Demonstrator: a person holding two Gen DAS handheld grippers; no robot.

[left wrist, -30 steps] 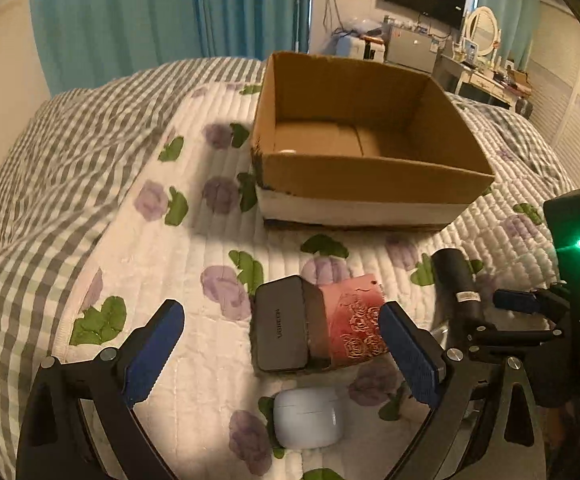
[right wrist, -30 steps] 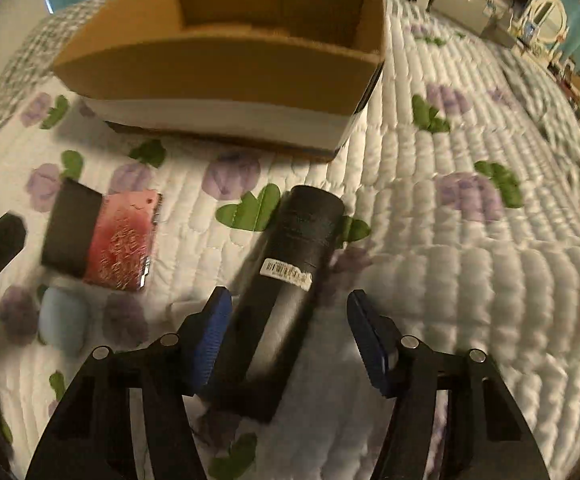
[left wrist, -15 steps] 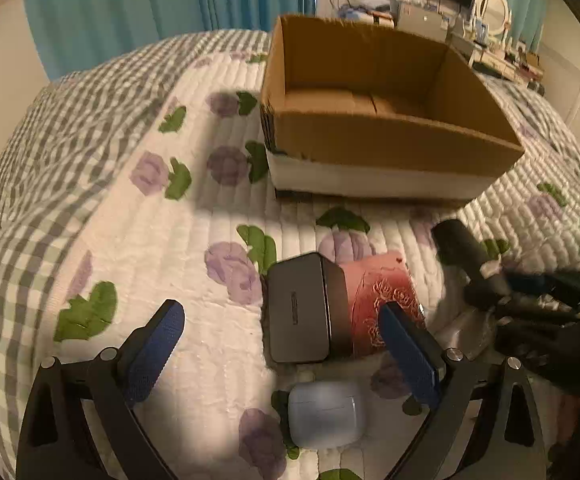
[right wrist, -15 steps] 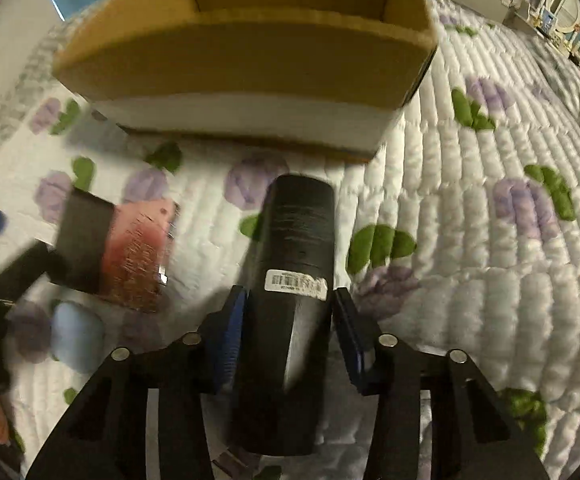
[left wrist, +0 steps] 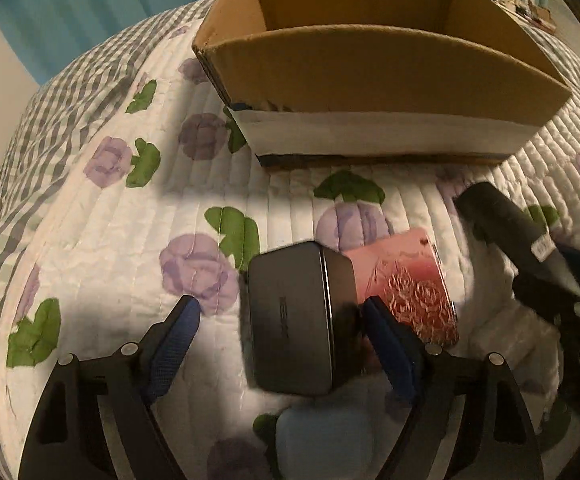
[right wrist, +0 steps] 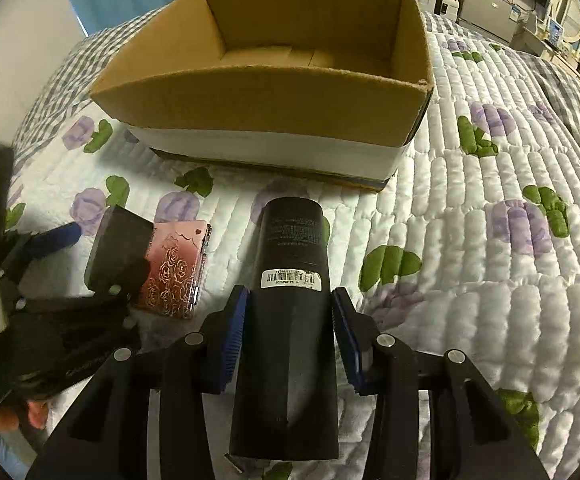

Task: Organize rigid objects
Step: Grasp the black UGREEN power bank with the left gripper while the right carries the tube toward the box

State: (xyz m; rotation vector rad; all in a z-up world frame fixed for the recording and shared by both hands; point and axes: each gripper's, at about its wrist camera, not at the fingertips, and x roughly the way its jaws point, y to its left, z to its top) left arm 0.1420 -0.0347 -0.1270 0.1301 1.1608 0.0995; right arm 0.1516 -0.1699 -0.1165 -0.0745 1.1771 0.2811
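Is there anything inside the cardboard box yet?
No: in the right wrist view the cardboard box shows only its bare brown floor.

surface: I see a bed with white quilt (right wrist: 490, 184), purple flowers and green leaves printed on it; grey checked cover at far left
box: open cardboard box (right wrist: 274, 112) sits on quilt
near box: dark case (left wrist: 290, 320), touching pink patterned case (left wrist: 410, 280)
front: pale blue case (left wrist: 322, 436)
right: black tube (right wrist: 290, 280), whether it rests on quilt I can't tell
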